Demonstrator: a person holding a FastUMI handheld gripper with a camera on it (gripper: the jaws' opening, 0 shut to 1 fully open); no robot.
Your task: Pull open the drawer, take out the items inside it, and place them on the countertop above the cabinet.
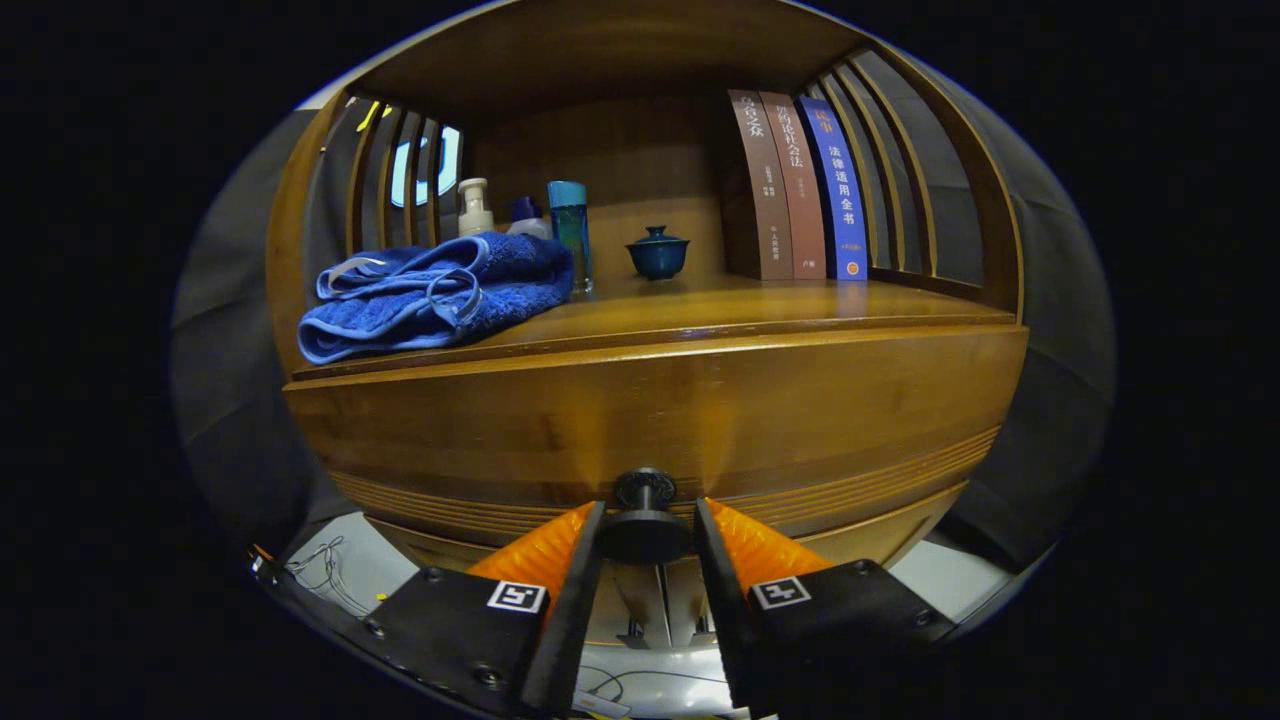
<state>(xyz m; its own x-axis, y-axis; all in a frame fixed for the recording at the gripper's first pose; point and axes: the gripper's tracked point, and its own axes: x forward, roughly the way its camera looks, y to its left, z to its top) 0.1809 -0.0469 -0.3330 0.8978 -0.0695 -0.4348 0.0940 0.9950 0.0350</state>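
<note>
Wooden cabinet [650,420], towel [440,295] on countertop [760,305]; my gripper [645,525] clamped on dark round knob [645,520], drawer closed.

Occlusions, gripper view: drawer contents hidden, knob contact unclear.

You can't see inside the drawer [650,420]; its front is flush and covers whatever it holds. Your gripper [645,525] fingers flank the knob [645,520], but you can't tell whether both press on it. The towel [435,295] hides the lower parts of the pump bottle [474,208] and the small bottle [527,218] behind it on the tabletop [720,305]. The cabinet's base is cut off behind the gripper body.
</note>
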